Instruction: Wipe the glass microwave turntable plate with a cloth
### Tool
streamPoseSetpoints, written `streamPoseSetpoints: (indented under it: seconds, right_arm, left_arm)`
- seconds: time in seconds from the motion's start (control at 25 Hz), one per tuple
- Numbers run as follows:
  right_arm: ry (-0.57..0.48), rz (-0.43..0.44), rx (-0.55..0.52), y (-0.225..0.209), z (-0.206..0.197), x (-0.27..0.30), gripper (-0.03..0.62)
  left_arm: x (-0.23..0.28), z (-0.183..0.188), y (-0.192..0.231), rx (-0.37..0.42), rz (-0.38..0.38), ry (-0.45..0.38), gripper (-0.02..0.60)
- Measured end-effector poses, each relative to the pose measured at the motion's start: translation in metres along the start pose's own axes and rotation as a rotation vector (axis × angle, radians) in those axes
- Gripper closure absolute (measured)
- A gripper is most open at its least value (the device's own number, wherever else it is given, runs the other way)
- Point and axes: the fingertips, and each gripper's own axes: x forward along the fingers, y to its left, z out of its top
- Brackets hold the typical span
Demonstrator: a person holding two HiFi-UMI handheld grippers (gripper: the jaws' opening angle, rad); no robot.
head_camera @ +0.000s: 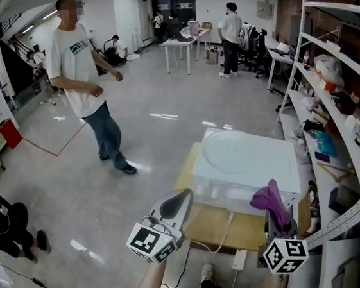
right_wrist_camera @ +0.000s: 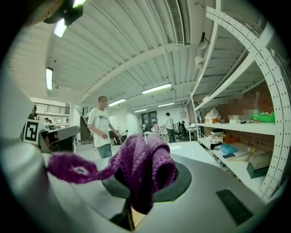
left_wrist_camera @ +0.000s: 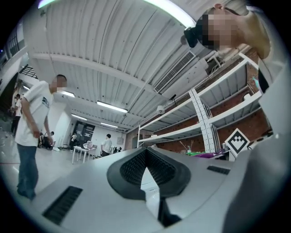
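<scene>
Plate: the glass plate (head_camera: pixel 242 149) is lying flat on top of a white box (head_camera: pixel 237 188), which is standing on a wooden desk (head_camera: pixel 219 229). Nothing is touching the plate.
Cloth: the purple cloth (head_camera: pixel 270 199) is bunching up above the right gripper (head_camera: pixel 277 221), with one loose tail sticking out sideways. It is sitting near the box's front edge but apart from the plate.
Right gripper: its jaws are pinching a fold of the cloth, so most of the fabric is standing free beyond the tips.
Left gripper: the left gripper (head_camera: pixel 179 200) is hovering in front of the box, jaws pressed together with nothing between them.
Step in hand: as I read it, the cloth is being brought toward the plate, and wiping is not yet under way.
Doing it well: the bunched cloth, not the jaw tips, should be meeting the glass. That means tilting the gripper so fabric is padding the contact, then sweeping in overlapping arcs from rim to centre with light pressure.
Left's part: the plate is probably sliding easily on the smooth box top, so the empty gripper would be helping most by bracing the near rim.
Risk: outward strokes could be nudging the plate toward the far edge, and bare jaw tips could be scraping the glass.
</scene>
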Motion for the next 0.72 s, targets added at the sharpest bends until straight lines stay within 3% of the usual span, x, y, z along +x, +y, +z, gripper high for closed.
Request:
streamPoseSetpoints:
  seconds: [0.16,0.36,0.72]
  right_arm:
    - [-0.013,0.010,0.028,0.051,-0.012,-0.055,0.546]
    - [0.006,0.025,0.033,0.089,-0.013,-0.110,0.546]
    - [-0.013,-0.004,-0.002,0.090,-0.014,-0.192,0.546]
  left_arm:
    - [-0.063,0.014,-0.014,-0.007,0.005,-0.001,0.580]
    - [-0.103,0.028,-0.041,-0.018,-0.028,0.003,0.580]
    - [-0.121,0.019,-0.113,-0.060,-0.104,0.024,0.580]
